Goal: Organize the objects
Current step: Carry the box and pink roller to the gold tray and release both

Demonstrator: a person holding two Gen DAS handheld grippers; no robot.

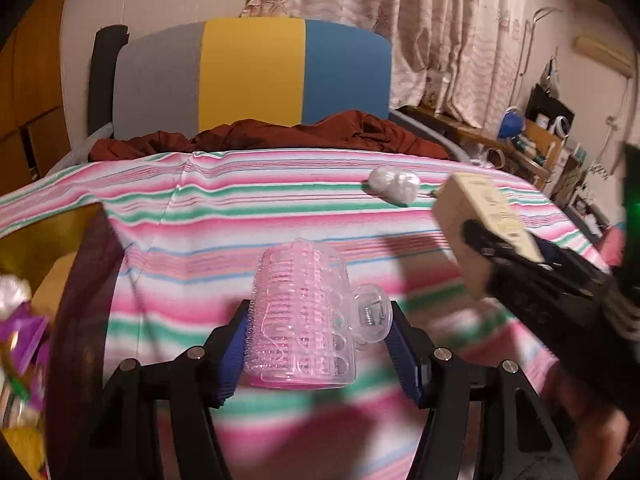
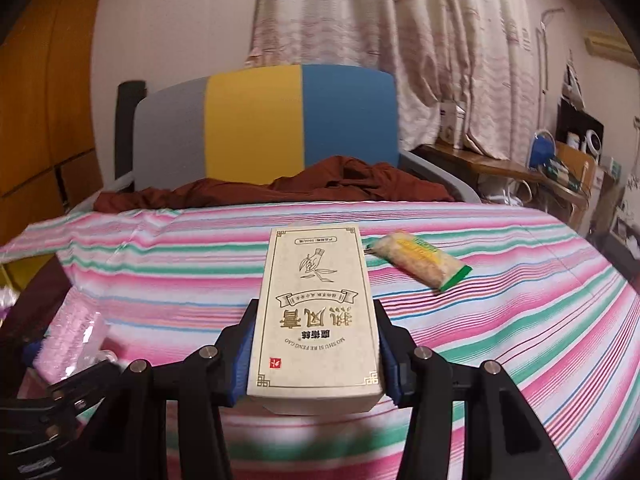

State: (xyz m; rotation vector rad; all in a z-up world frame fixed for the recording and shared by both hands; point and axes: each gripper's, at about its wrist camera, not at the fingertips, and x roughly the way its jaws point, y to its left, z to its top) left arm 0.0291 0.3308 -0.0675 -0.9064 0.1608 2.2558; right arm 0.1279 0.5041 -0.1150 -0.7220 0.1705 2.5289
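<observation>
Pinching a pink hair roller with a clear clip (image 1: pixel 302 316) between its blue pads, the left gripper (image 1: pixel 316 344) is held above the striped bedspread (image 1: pixel 240 208); the roller stands upright between the fingers, its clip lobe turned toward the right-hand pad. At the left edge of the left wrist view, a dark-sided box with a gold lining (image 1: pixel 76 248) is seen, with purple and white packets inside it.

A cream carton printed with gold Chinese lettering (image 2: pixel 316 316) is clamped by its long sides in the right gripper (image 2: pixel 316 360), flat face up, its far end pointing toward the headboard. The same carton and gripper are seen at the right of the left wrist view, raised over the bedspread.

On the bedspread beyond the carton, a snack packet with green ends (image 2: pixel 420 260) is left lying, apart from both grippers. A rust-brown cloth (image 2: pixel 280 192) is bunched at the foot of a headboard panelled in grey, yellow and blue (image 2: pixel 256 124). Patterned curtains (image 2: pixel 400 40) are hung behind.
</observation>
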